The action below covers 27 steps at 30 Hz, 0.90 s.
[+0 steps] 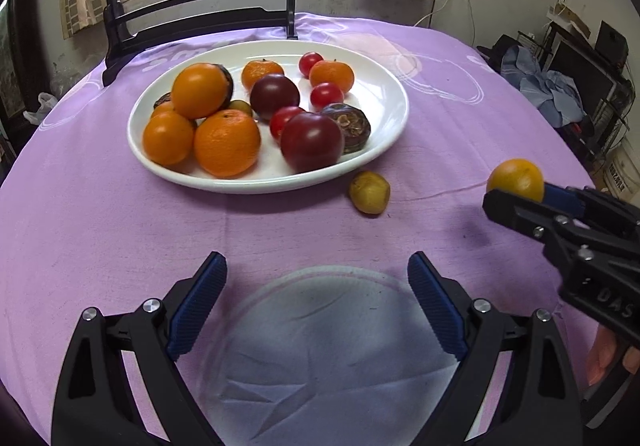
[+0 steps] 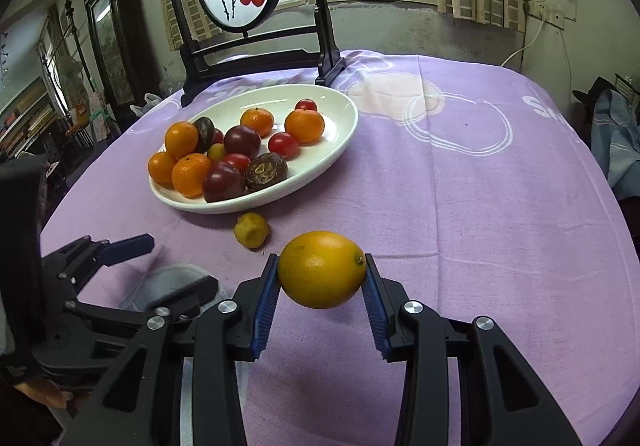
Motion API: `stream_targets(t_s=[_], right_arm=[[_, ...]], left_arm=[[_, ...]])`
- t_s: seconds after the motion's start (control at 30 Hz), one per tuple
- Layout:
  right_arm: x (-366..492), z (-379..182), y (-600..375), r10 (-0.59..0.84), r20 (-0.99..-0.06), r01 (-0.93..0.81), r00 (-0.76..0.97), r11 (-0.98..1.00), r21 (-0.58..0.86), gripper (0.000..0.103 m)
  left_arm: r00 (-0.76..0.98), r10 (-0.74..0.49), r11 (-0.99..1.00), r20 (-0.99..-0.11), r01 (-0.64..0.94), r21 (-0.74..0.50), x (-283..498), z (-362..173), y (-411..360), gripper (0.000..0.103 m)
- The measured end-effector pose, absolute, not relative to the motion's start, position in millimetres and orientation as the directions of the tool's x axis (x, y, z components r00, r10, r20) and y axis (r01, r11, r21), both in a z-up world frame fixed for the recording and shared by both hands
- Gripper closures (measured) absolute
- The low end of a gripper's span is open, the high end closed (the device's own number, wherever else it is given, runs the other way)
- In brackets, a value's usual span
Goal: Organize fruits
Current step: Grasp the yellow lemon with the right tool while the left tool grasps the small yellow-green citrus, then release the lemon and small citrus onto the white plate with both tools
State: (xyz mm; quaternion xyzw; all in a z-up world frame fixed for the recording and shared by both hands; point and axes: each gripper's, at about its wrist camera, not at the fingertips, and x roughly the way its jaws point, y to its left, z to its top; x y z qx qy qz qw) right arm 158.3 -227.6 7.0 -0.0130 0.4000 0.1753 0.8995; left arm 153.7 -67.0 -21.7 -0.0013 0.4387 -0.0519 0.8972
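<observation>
My left gripper (image 1: 316,306) hangs low over the near edge of the counter (image 1: 100,230), its fingers (image 1: 198,302) spread wide with nothing between them but purple cloth and a pale printed circle; I judge it is idle, kept back so the other hand has a clear run. Ahead of it, toward the far left part of the counter, sits the white plate (image 1: 384,93), already crowded with oranges (image 1: 226,143), dark plums (image 1: 312,141), small red tomatoes (image 1: 326,93) and a brown wrinkled fruit (image 1: 352,125). The pile leans to the plate's left side, so the right half has the bare room (that is where I would aim). Just off the plate's near rim a small yellowish fruit (image 2: 251,230) lies loose on the cloth, not yet gathered. Further right, my right gripper (image 2: 322,274) has its fingers (image 2: 266,298) narrowed onto a yellow-orange citrus (image 2: 322,270), clamped end to end and clear of the cloth, its shadow below it. Holding it by the ends keeps the round body from rolling out.
</observation>
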Motion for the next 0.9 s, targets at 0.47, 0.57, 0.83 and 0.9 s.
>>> stream_targets(t_s=[0.47, 0.57, 0.83, 0.9], right_arm=[[157, 17, -238, 0.324, -0.697, -0.325, 0.640, 0.936, 0.136, 0.062], [159, 15, -238, 0.327, -0.701, -0.324, 0.634, 0.935, 0.144, 0.062], [160, 13, -237, 0.327, -0.705, -0.324, 0.629, 0.935, 0.145, 0.062], [159, 13, -236, 0.325, -0.704, -0.326, 0.632, 0.935, 0.139, 0.062]], left_arm=[[0.590, -0.039, 0.996, -0.807, 0.084, 0.014, 190, -29, -105, 0.044], [0.592, -0.038, 0.998, -0.805, 0.070, 0.004, 199, -29, -107, 0.054], [0.605, -0.057, 0.996, -0.794, 0.092, -0.002, 197, -28, -103, 0.077], [0.601, -0.073, 0.995, -0.796, 0.101, -0.015, 194, -27, -100, 0.077]])
